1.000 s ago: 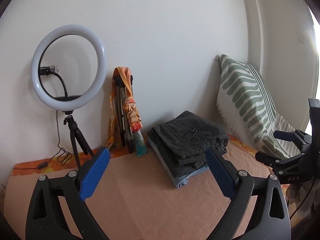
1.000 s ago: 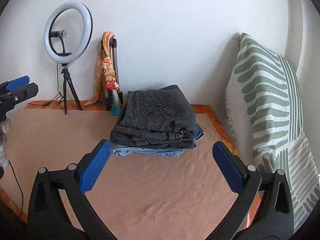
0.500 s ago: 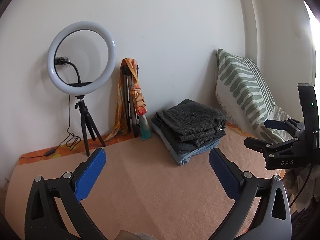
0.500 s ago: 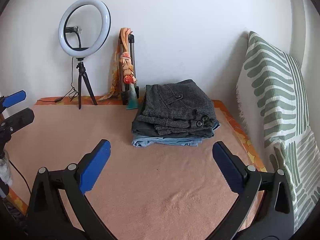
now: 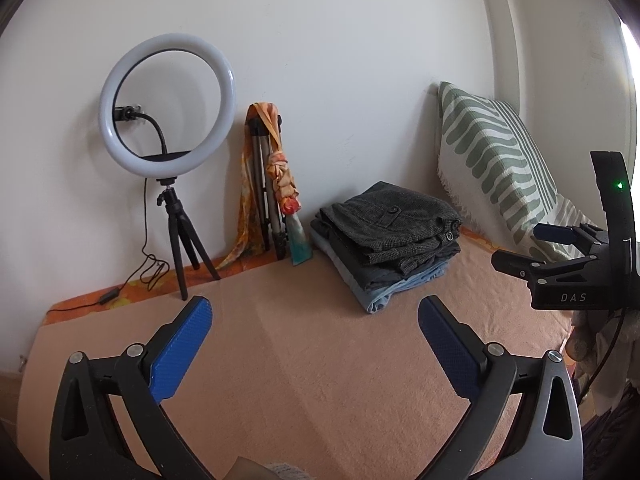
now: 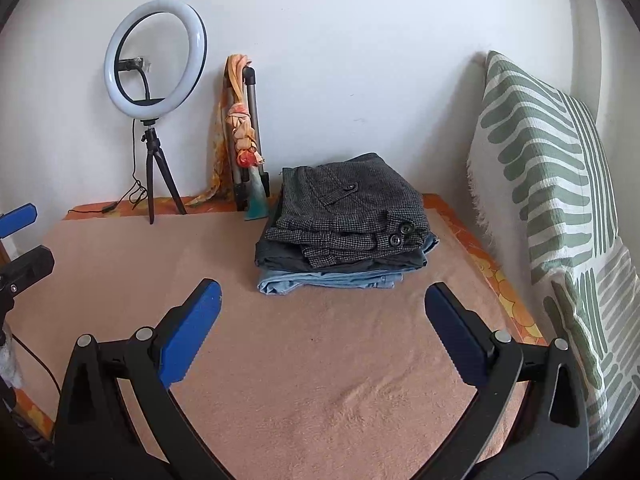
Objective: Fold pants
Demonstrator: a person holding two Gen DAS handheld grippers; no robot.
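Note:
A stack of folded pants (image 5: 388, 236) lies at the back of the peach blanket (image 5: 304, 360), grey tweed pair on top, dark pair and light blue jeans beneath; it also shows in the right wrist view (image 6: 344, 232). My left gripper (image 5: 314, 326) is open and empty, held above the blanket well short of the stack. My right gripper (image 6: 322, 308) is open and empty, just in front of the stack. The right gripper also shows at the right edge of the left wrist view (image 5: 556, 248); the left gripper shows at the left edge of the right wrist view (image 6: 20, 240).
A ring light on a tripod (image 5: 168, 108) stands at the back left, its cable on the blanket edge. A folded tripod wrapped in an orange scarf (image 5: 272, 184) leans on the wall. A green-striped pillow (image 6: 560, 200) stands along the right side.
Both grippers have pulled back and away from the stack, which looks smaller and farther now. Both stay open and empty.

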